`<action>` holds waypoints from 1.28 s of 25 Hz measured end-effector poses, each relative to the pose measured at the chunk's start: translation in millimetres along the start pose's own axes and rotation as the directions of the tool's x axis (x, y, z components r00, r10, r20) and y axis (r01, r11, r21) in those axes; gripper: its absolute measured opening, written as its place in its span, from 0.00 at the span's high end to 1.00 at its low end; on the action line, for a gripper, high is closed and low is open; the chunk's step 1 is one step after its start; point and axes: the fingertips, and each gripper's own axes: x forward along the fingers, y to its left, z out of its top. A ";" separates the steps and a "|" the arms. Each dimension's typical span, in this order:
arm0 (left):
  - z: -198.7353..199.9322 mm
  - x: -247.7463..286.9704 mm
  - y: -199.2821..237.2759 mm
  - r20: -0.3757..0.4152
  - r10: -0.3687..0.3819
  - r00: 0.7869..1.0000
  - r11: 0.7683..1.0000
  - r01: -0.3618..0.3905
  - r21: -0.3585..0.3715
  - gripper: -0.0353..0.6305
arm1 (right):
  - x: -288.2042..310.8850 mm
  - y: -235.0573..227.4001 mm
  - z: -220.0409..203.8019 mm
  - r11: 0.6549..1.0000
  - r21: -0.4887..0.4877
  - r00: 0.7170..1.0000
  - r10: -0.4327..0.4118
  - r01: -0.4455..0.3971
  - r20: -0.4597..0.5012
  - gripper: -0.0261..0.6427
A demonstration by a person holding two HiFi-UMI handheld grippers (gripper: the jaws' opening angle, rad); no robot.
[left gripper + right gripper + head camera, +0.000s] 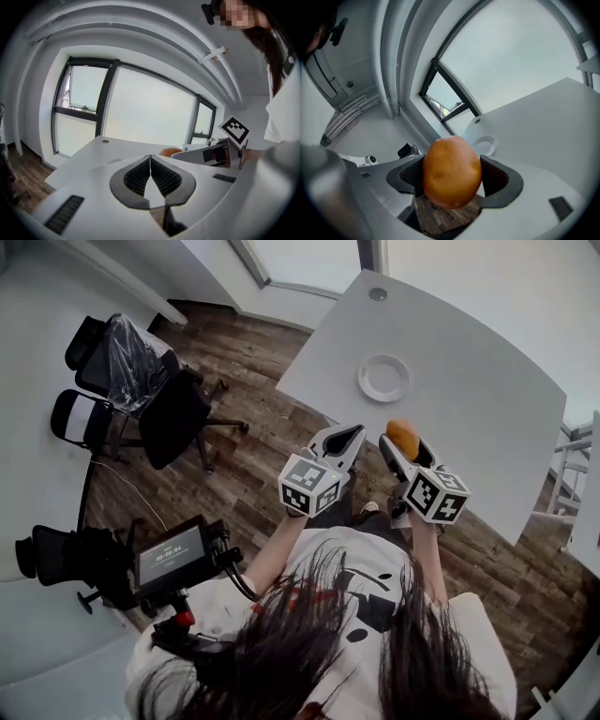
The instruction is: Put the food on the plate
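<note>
Step in hand: the carry; a potato (pixel 402 435) sits in the right gripper (pixel 403 451), above the wooden floor (pixel 253 456) and just off the near edge of the white table (pixel 478 390); nothing is on the plate yet.
Right gripper: jaws parted to the potato's width and clamped on its two sides; the potato stands roughly upright between the ribbed pads, its top proud of them.
Left gripper (pixel 349 437): jaws pressed together, tips touching, nothing between them; it hangs just beside the right one, idle.
Plate (pixel 383 378): small, white, round and bare; it lies on the table well ahead of both grippers.
Next move: by the look of it, a forward reach over the table edge to bring the potato above the plate's middle, then down until it rests there before the jaws part — a rounded potato may roll, so a low, gentle release seems wise.
</note>
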 end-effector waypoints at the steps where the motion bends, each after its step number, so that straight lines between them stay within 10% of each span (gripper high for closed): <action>1: -1.6 -0.6 -2.0 -0.002 -0.006 1.000 1.000 0.006 0.005 0.94 | -1.3 -0.5 -0.6 1.000 0.000 1.000 -0.003 0.003 0.005 0.40; 20: 23.1 113.9 119.6 -0.074 -0.108 0.991 0.994 0.107 -0.019 0.94 | 134.4 -57.3 59.6 0.991 0.007 0.990 -0.132 0.133 -0.053 0.40; 32: 23.0 158.8 171.3 -0.096 -0.160 0.982 0.985 0.153 -0.079 0.94 | 212.5 -95.8 47.6 0.955 -0.246 0.961 -0.213 0.166 -0.178 0.40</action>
